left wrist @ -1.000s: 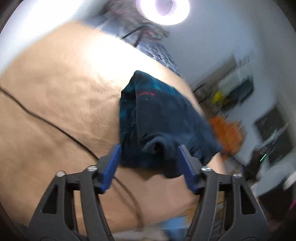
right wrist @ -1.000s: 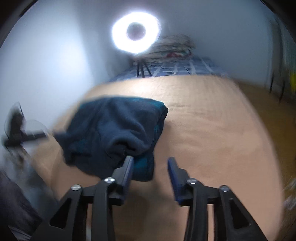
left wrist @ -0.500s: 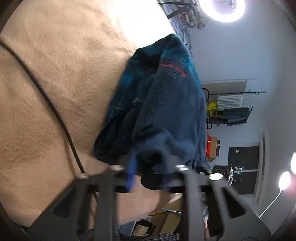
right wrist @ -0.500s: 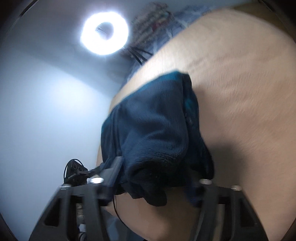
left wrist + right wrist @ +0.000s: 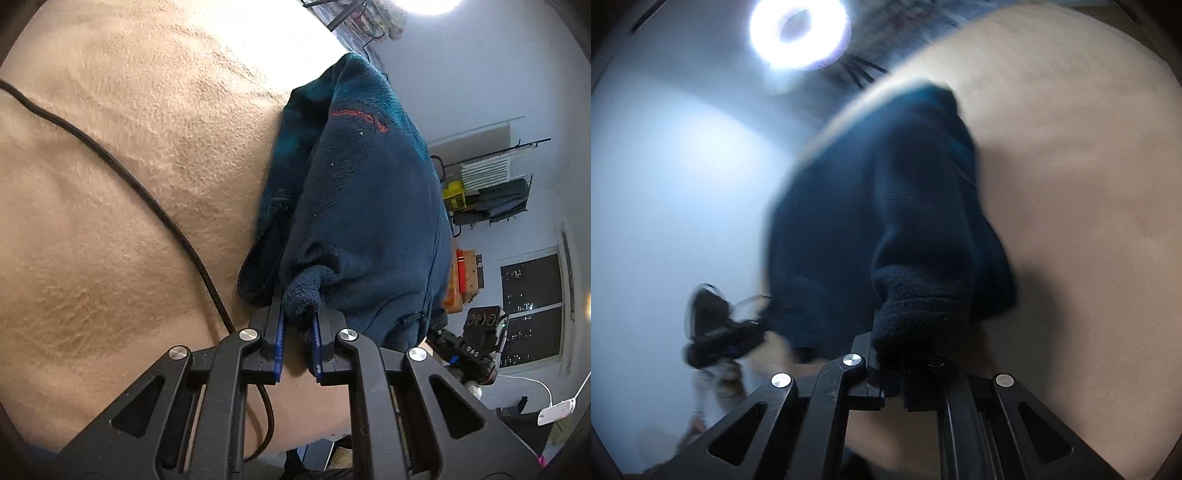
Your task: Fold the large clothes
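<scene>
The blue-padded fingers (image 5: 277,341) of the left gripper (image 5: 297,341) pinch a small rolled nub of a dark navy-and-teal fleece garment (image 5: 362,206). They have just been closing, and the fabric sits between them. The right gripper (image 5: 894,373) has likewise just been closing, and its jaws are clamped on a thick bunched fold of the same fleece (image 5: 886,206).

The garment lies in a crumpled heap on a wide tan textured bed cover (image 5: 129,184). It runs away from both grippers towards the ring lamp (image 5: 799,31), so its long axis points forward along the fingers. Both grips are on the near edge, the left at one corner and the right beside it. I judge neither hand nearer. The coming move probably turns on drawing these two held points apart and up, so the bulk hangs or spreads ahead.

A thin black cable (image 5: 122,170) crosses the cover to the left of the fleece, apart from it but close to the left gripper.
</scene>
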